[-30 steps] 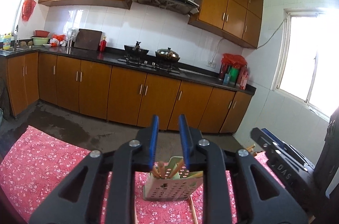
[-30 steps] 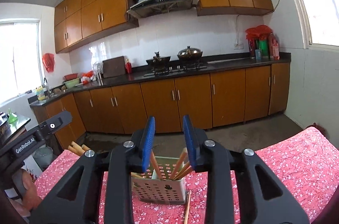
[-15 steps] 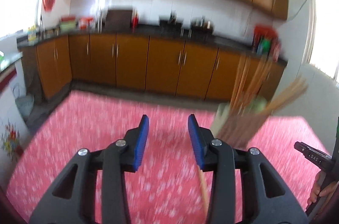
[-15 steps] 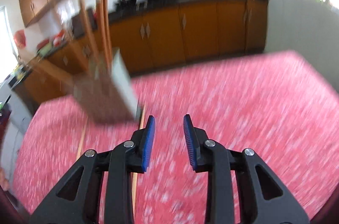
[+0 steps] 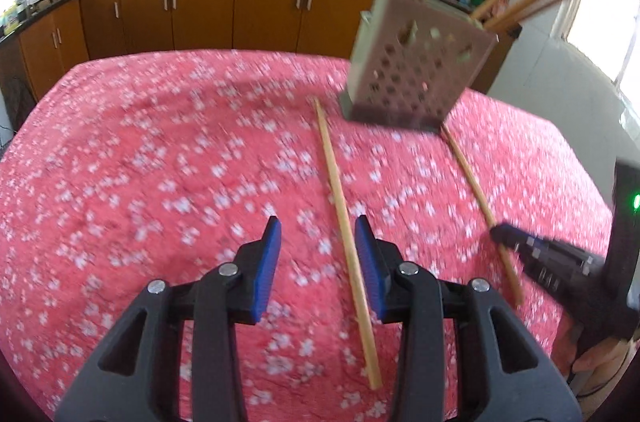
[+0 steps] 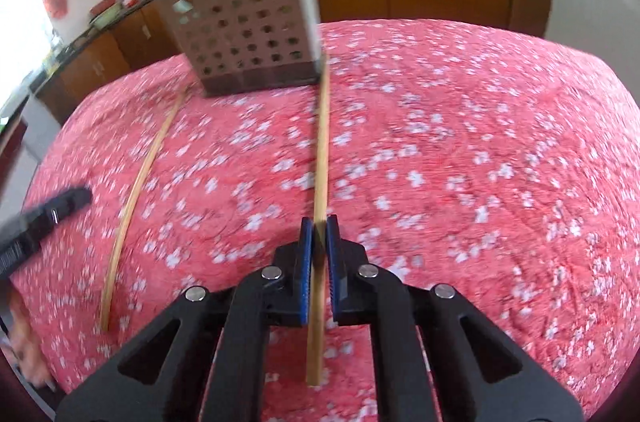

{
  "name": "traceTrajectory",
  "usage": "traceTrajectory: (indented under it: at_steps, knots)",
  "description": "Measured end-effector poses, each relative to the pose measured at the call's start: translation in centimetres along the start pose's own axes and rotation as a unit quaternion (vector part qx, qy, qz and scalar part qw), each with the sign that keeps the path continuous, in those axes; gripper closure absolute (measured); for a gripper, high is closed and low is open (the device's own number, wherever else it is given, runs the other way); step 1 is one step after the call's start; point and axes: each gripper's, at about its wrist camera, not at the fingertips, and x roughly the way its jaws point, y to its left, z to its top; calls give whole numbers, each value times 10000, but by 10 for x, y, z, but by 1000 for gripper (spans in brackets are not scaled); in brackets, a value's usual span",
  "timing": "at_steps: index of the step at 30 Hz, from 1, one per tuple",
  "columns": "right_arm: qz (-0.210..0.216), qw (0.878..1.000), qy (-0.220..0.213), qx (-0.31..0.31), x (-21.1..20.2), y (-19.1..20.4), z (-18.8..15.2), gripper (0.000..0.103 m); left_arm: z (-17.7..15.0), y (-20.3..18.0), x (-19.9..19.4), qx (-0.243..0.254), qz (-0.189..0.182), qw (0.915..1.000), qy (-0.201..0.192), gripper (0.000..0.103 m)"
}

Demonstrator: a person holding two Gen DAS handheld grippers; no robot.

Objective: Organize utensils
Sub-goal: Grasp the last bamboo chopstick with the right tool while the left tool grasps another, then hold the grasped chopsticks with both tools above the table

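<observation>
Two wooden chopsticks lie on the red floral tablecloth (image 5: 140, 162) in front of a perforated metal holder (image 5: 416, 74) that has several chopsticks standing in it. My left gripper (image 5: 319, 236) is open low over the cloth. The left chopstick (image 5: 332, 162) runs between its blue pads, close to the right-hand one and not pinched. My right gripper (image 6: 320, 228) is shut on the right chopstick (image 6: 322, 142), gripping it near its near end. In the left wrist view the right gripper (image 5: 500, 234) sits on that right chopstick (image 5: 468, 174). In the right wrist view the holder (image 6: 248, 34) stands just past the held chopstick's far tip.
Beyond the table's far edge run brown kitchen cabinets (image 5: 200, 6) under a dark counter with pots and bowls. In the right wrist view the left gripper (image 6: 76, 198) shows beside the left chopstick (image 6: 140, 178), with a hand (image 6: 24, 362) at the lower left edge.
Both grippers have come down and tipped from facing the kitchen wall towards the tablecloth. The right jaws have shut on a chopstick. The left jaws stand wider than a second ago.
</observation>
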Motion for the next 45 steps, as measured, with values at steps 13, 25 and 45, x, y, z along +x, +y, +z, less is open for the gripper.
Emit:
traceTrajectory:
  at_steps: [13,25,45]
  knots:
    - [-283,9992,-114,255,-4,-27,4,95,-5,-15,33,181,491,9979,370,94]
    - [-783,9966,-264,70,23,-40,37,95,35,53,51,-149,927,9954,172,91]
    - [-670,9973,-269,160,29,-50,43,95,34,65,57,-335,756,9965,115,91]
